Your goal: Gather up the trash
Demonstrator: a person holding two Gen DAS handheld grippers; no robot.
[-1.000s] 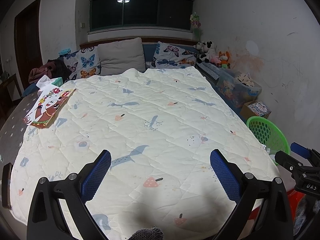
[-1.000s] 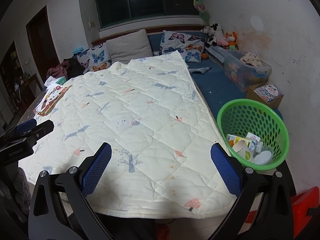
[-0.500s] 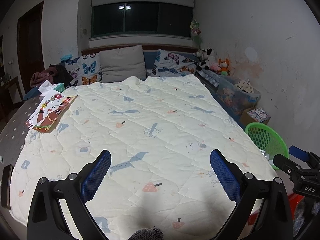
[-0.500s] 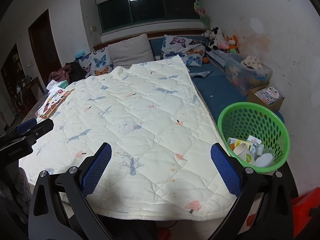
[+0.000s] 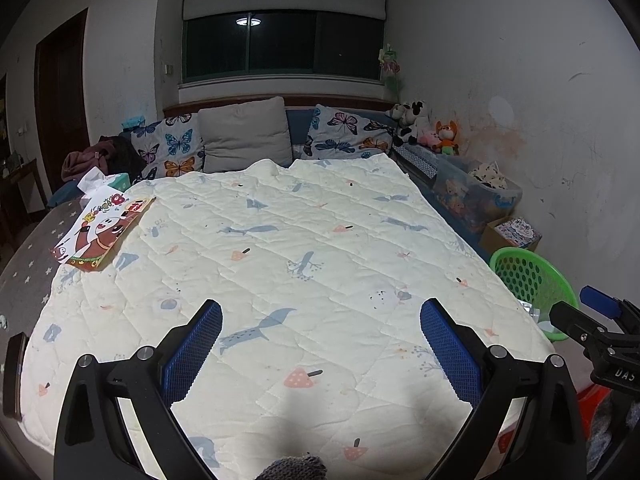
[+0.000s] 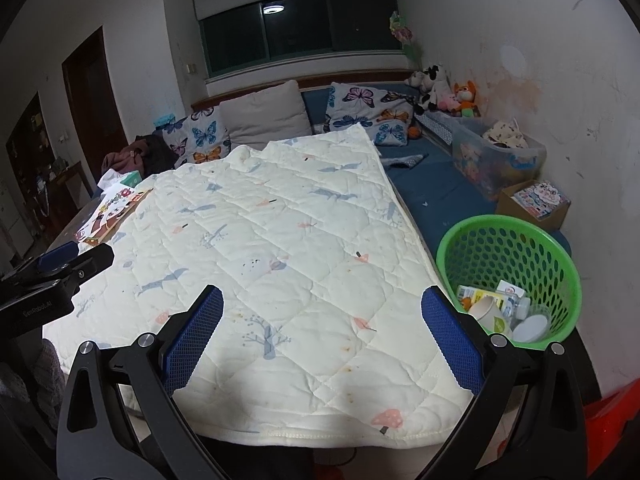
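We hold both tools released and empty over the quilted bed: the left tool above its middle, the right tool near the green basket, where the collected trash lies.

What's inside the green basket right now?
The basket holds a paper cup, a small carton, a clear bottle and a white lid. Anything beneath them is hidden.
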